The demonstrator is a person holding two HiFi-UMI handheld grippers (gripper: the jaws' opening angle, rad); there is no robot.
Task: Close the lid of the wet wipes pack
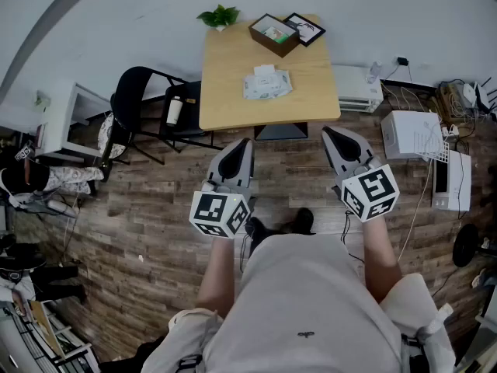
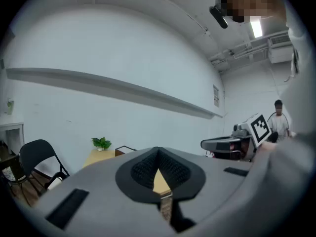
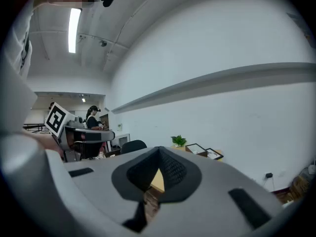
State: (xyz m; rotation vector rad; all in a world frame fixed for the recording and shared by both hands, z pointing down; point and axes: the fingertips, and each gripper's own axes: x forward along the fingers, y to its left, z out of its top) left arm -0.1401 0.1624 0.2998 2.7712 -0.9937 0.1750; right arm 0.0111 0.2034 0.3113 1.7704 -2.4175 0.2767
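Wet wipes pack (image 1: 267, 83) is lying on the table (image 1: 225, 99), white lid (image 1: 264, 71) seemingly raised; probably light and squashy, so pressing the stiff lid is looking safest. Left gripper (image 1: 244, 143) and right gripper (image 1: 329, 134) are hovering well short, jaws pinched together, empty. Only the head view is showing the pack; the gripper views are missing it

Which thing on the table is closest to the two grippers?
The white wet wipes pack, in the middle of the table. The plant, brown box and black picture frame all sit at the far edge.
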